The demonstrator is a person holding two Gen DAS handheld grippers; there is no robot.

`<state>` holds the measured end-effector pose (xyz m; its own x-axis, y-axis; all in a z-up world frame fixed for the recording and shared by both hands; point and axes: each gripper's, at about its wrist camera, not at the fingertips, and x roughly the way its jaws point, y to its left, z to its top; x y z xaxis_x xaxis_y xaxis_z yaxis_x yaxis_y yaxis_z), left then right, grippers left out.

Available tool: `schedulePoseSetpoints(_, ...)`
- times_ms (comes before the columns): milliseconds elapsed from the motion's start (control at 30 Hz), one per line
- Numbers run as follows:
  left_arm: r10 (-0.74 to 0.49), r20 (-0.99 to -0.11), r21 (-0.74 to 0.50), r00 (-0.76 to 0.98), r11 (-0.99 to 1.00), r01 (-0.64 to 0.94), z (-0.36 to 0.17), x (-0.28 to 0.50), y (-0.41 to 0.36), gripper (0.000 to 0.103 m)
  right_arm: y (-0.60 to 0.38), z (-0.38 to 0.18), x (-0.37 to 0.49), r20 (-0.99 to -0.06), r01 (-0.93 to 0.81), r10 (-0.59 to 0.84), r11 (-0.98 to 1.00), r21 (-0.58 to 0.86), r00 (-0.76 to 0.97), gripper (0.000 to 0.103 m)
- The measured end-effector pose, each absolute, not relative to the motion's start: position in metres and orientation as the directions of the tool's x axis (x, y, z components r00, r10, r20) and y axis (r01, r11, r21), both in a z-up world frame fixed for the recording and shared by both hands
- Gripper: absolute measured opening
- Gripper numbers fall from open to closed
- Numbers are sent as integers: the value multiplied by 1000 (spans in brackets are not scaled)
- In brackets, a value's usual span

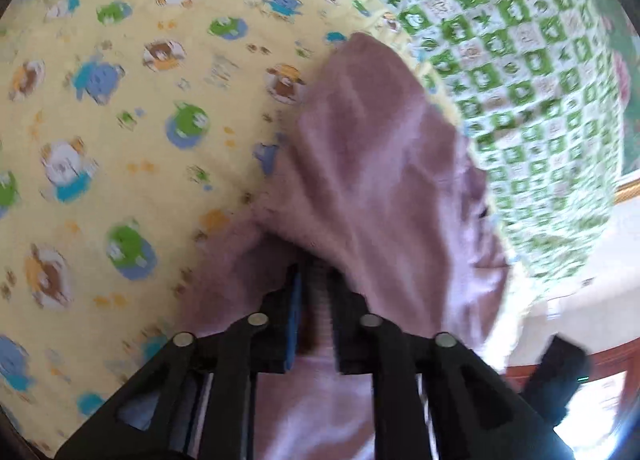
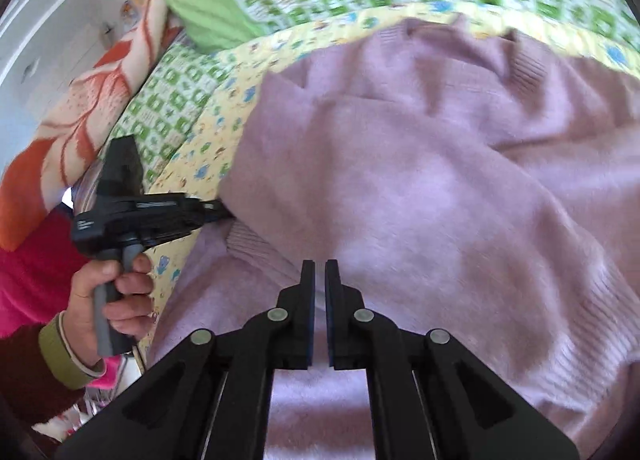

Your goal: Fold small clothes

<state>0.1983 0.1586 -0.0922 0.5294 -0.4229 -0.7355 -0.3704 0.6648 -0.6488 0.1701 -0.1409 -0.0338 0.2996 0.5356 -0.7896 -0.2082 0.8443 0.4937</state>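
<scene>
- The sweater, a small lilac knitted one, lies on the bed, on a yellow sheet with printed animals; a green checked quilt lies just behind it.
- In the right wrist view the sweater spreads forward and to the right of the right claw. Its ribbed neck is at the far side and a ribbed hem or cuff at the right edge.
- Its long axis seems to run from near left to far right, but the picture is blurred, so I am not sure.
- The right claw is closed, with only a thin slit between its pads. It hangs over the middle of the sweater, and I see no cloth between the pads.
- The left claw is narrowly open, and a lifted fold of the sweater stands between its pads and hides the tips. It looks like a pinch on this fold.
- In the right wrist view the person's left hand holds that claw at the left edge of the sweater.
- So the left claw is at the cloth's edge, and the right one is nearer the middle.
- No container is visible.
</scene>
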Motion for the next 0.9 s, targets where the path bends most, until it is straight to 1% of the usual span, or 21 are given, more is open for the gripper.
schedulePoseSetpoints(33,-433,-736,-654,520,655,-379,-94,201,155,23,-149,-34,167,-788,-190,533,846,498,307,7)
schedulePoseSetpoints(67,-443,-740,-656,507,644,-395,-96,204,152,24,-161,-33,162,-794,-155,516,856,493,322,12)
schedulePoseSetpoints(100,-459,-737,-666,497,621,-414,-100,208,147,28,-169,-33,159,-804,-130,493,868,479,333,15)
schedulePoseSetpoints(133,-471,-726,-681,501,596,-425,-101,210,147,29,-182,-32,153,-821,-88,444,892,444,359,27)
schedulePoseSetpoints(167,-484,-707,-703,515,561,-437,-102,210,149,29,-194,-31,149,-831,-51,405,907,418,381,41)
schedulePoseSetpoints(200,-491,-691,-720,531,533,-444,-101,209,148,29,-210,-30,143,-841,4,349,923,385,413,47)
schedulePoseSetpoints(233,-488,-678,-732,550,512,-449,-101,207,151,33,-223,-28,138,-846,49,307,931,362,436,54)
schedulePoseSetpoints(267,-475,-678,-732,561,505,-457,-100,205,153,35,-237,-28,135,-853,88,268,936,340,448,54)
schedulePoseSetpoints(300,-451,-701,-710,553,519,-476,-102,205,154,41,-245,-28,135,-859,106,248,939,327,448,54)
schedulePoseSetpoints(333,-445,-715,-696,539,523,-492,-106,207,154,42,-255,-28,136,-870,130,212,946,297,446,54)
schedulePoseSetpoints(367,-451,-719,-693,529,511,-508,-111,209,155,42,-262,-27,137,-874,144,185,951,275,449,54)
schedulePoseSetpoints(467,-507,-654,-756,562,409,-510,-117,204,160,42,-271,-28,148,-879,149,155,958,245,451,54)
schedulePoseSetpoints(500,-501,-649,-761,573,419,-495,-111,199,160,42,-272,-29,150,-882,147,152,960,240,446,54)
schedulePoseSetpoints(567,-490,-668,-744,561,452,-492,-105,191,159,42,-268,-33,156,-890,143,141,965,222,433,54)
schedulePoseSetpoints(667,-509,-647,-758,567,509,-408,-83,184,150,42,-267,-41,159,-901,146,145,964,222,408,54)
schedulePoseSetpoints(767,-454,-704,-679,546,656,-329,-52,199,146,45,-273,-29,161,-869,140,189,950,280,458,54)
schedulePoseSetpoints(800,-413,-735,-621,538,728,-290,-40,216,144,47,-275,-24,167,-860,122,199,950,286,470,54)
schedulePoseSetpoints(833,-384,-755,-577,531,774,-260,-32,229,141,50,-277,-20,174,-856,102,199,955,279,477,54)
schedulePoseSetpoints(867,-364,-768,-525,527,828,-194,-21,249,137,51,-279,-16,182,-856,85,194,960,266,479,54)
schedulePoseSetpoints(900,-357,-776,-486,520,864,-133,-14,266,134,54,-283,-11,198,-853,55,197,966,253,483,55)
